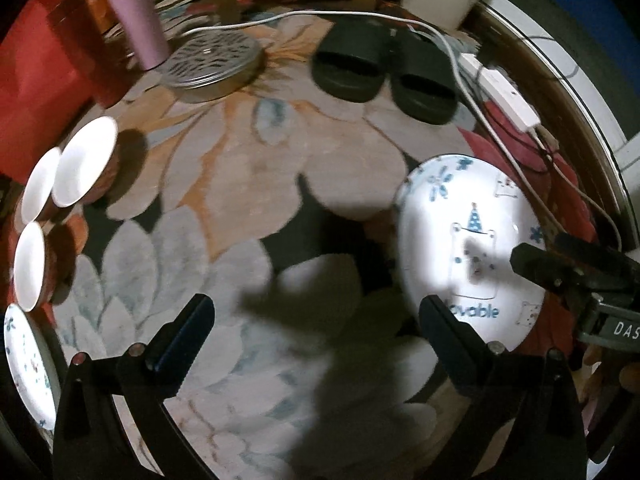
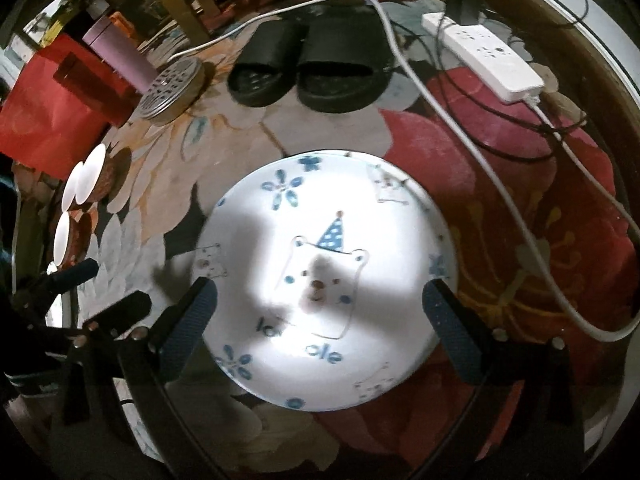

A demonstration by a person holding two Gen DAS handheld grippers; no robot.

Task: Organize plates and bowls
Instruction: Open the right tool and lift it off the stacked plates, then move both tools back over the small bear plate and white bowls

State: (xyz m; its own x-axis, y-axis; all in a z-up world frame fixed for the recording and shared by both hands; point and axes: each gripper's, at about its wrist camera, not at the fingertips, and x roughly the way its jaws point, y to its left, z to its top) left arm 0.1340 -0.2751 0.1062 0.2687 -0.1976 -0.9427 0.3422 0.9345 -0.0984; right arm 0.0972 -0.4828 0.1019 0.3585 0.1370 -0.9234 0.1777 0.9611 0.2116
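A white plate with a blue bear print (image 2: pixel 328 280) lies flat on the floral rug; it also shows in the left wrist view (image 1: pixel 468 248). My right gripper (image 2: pixel 320 312) is open above it, fingers either side, empty. My left gripper (image 1: pixel 316 324) is open and empty over bare rug, left of that plate. Three white-lined bowls (image 1: pixel 80 168) stand at the far left, also small in the right wrist view (image 2: pixel 86 180). A second printed plate (image 1: pixel 28 364) lies at the left edge.
Black slippers (image 1: pixel 384 72) and a round metal tin (image 1: pixel 212 64) sit at the back. A pink cup (image 1: pixel 136 16) and red box (image 1: pixel 36 72) stand back left. A white power strip (image 2: pixel 484 56) with cables (image 2: pixel 460 128) runs along the right.
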